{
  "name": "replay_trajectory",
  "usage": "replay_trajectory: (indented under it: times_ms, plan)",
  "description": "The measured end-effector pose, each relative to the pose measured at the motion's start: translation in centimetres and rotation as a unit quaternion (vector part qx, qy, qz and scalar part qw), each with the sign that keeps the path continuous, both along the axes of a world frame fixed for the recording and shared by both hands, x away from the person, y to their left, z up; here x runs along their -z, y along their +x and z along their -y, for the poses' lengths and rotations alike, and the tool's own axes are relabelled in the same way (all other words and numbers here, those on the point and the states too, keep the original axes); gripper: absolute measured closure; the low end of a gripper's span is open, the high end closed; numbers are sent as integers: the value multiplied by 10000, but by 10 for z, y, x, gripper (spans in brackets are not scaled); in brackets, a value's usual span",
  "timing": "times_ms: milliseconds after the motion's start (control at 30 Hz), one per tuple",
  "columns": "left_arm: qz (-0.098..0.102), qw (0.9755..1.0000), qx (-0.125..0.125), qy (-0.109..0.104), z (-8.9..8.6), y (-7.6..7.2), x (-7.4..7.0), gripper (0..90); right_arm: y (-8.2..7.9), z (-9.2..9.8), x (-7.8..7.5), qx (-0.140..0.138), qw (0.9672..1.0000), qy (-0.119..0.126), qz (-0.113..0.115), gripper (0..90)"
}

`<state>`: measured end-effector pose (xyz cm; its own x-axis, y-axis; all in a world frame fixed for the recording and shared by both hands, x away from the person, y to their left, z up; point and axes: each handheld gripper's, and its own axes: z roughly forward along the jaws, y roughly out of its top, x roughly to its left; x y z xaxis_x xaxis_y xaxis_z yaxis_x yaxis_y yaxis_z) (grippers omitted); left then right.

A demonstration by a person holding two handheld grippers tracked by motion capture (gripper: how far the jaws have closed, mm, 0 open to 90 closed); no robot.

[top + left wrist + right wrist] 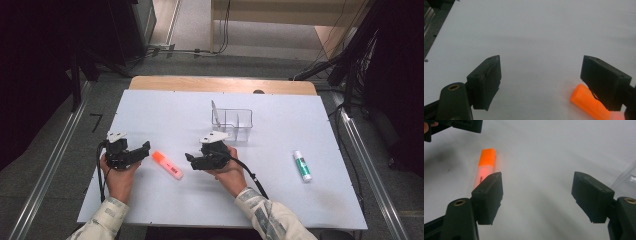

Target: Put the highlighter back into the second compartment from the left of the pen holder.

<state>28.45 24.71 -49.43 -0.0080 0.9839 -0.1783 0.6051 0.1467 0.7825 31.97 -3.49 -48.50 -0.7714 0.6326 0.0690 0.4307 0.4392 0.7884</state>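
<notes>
An orange highlighter (167,165) lies flat on the white board (165,107), between my two grippers. My left gripper (142,150) is held just left of it, jaws pointing right and open. In the left gripper view the orange cap end of the highlighter (586,100) shows at the lower right, partly behind the right jaw, and the left gripper (540,75) holds nothing. My right gripper (192,160) sits just right of the highlighter, jaws pointing left. In the right gripper view the right gripper (537,192) is open, and the highlighter (486,162) lies ahead beyond its left jaw.
A clear plastic compartment box (232,122) stands behind the right hand; its clear edge (626,176) shows in the right gripper view. A green and white glue stick (302,165) lies at the right of the board. The left gripper's body (461,125) appears at that view's top left.
</notes>
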Motion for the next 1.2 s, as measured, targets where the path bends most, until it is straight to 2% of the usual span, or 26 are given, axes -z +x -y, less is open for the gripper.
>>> replay_trajectory:
  times_ms: [433, 767, 967, 1200]
  plan:
    - [12, 10000, 7, -1, 0, 0, 0, 177, -4, -31, 6, -208, 9998, -64, -29, 245]
    - [2, 10000, 16, 3, -1, 0, 0, 177, -8, -57, 15, -367, 9991, -224, 59, 252]
    - [1, 10000, 25, 1, -1, 0, 0, 177, -11, -69, 19, -364, 9991, -189, 83, 275]
    - [6, 10000, 37, -9, -1, 0, 0, 176, -14, -84, 22, -458, 9984, -293, 136, 292]
